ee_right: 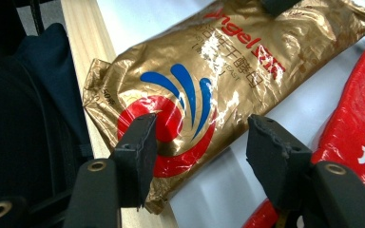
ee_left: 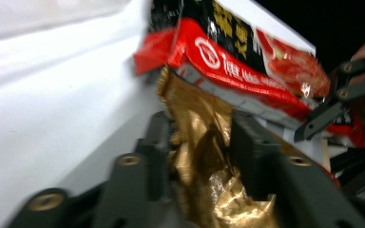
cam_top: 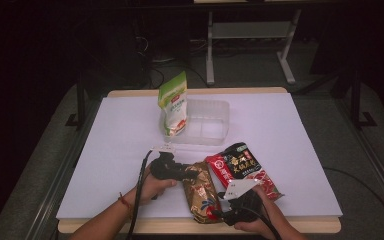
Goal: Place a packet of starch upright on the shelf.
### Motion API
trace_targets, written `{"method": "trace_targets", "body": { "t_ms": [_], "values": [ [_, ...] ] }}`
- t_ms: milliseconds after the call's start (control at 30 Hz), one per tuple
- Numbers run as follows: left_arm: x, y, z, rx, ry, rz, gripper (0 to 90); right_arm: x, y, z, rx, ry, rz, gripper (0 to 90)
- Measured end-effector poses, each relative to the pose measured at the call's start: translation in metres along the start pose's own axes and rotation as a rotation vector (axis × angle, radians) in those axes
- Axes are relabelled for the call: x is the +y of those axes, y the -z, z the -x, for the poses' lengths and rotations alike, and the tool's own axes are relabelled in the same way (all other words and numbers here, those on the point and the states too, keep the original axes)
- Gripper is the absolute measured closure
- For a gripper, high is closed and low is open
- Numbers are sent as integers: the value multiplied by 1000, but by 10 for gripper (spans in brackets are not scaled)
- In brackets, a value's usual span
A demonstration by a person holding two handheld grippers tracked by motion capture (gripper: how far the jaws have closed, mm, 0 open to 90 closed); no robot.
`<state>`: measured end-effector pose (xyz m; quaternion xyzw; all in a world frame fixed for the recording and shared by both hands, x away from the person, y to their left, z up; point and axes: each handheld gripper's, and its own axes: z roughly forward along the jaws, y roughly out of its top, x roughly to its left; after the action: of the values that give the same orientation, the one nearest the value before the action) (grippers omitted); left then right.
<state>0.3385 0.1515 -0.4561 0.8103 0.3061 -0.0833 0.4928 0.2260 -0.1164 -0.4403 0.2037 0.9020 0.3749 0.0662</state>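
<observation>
The room is dark; light falls from above on the white table [cam_top: 130, 150], which glows against black surroundings. Glare streaks the gold bag [ee_right: 228, 80] in the right gripper view. The left gripper view is smeared with blur, its table side washed out.

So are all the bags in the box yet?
Not yet. The green bag already stands in the clear box. The left gripper is pinching the gold bag's end. The red bag lies on the table by the right gripper, which is open.
</observation>
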Motion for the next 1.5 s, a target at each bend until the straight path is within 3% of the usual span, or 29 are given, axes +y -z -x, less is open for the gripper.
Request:
{"method": "trace_targets", "body": {
  "t_ms": [133,333,500,633,733,933,1300,1500],
  "values": [
    [1,3,2,25,-34,24,765,0,0,-1,-11,8,2,409],
    [2,8,10,63,-95,55,846,0,2,-2,-26,32,24,370],
    [6,19,17,59,-112,112,858,-1,12,0,12,24,88,314],
    [11,35,21,56,-122,151,862,-2,27,4,4,30,153,309],
    [16,49,28,48,-130,200,871,-5,37,10,-19,27,186,305],
    [25,72,41,20,-172,293,877,-13,56,28,-93,-46,246,292],
    [32,96,37,86,-149,406,882,-29,79,55,-233,-137,300,284],
    [37,103,39,111,-156,442,883,-36,83,63,-256,-166,307,286]
  ]
}}
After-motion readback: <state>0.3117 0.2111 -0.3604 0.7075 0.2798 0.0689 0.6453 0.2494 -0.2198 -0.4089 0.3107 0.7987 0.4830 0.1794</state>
